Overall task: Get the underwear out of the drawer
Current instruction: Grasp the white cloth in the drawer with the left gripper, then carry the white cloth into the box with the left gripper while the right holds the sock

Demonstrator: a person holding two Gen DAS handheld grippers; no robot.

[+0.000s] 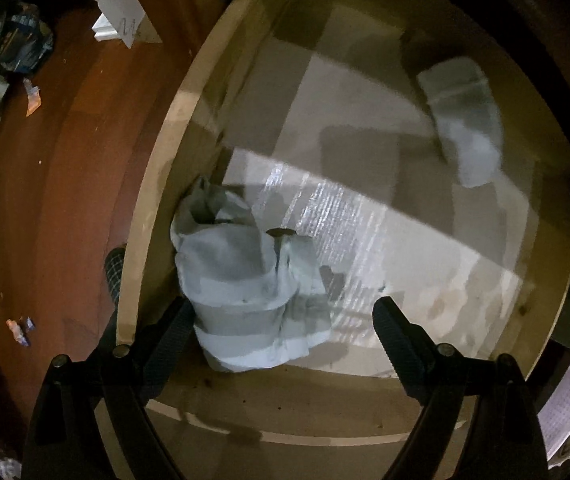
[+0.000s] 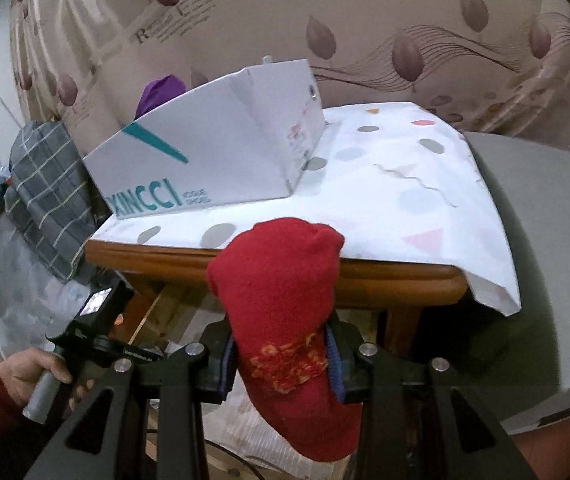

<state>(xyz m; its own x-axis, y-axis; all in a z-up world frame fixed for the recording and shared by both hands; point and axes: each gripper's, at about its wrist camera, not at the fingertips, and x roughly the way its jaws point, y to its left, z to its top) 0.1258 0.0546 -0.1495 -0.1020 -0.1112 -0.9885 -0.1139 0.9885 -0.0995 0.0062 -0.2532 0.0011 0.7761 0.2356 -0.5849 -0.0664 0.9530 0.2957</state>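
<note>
Your left gripper hangs wide open, empty, over the drawer; grey-white underwear lies in its near-left corner. Your right gripper clamps a red sock before the drawer's table.

The open wooden drawer holds a crumpled pale garment at its near left corner and another far right, while the cloth-covered table carries a white shoebox.
</note>
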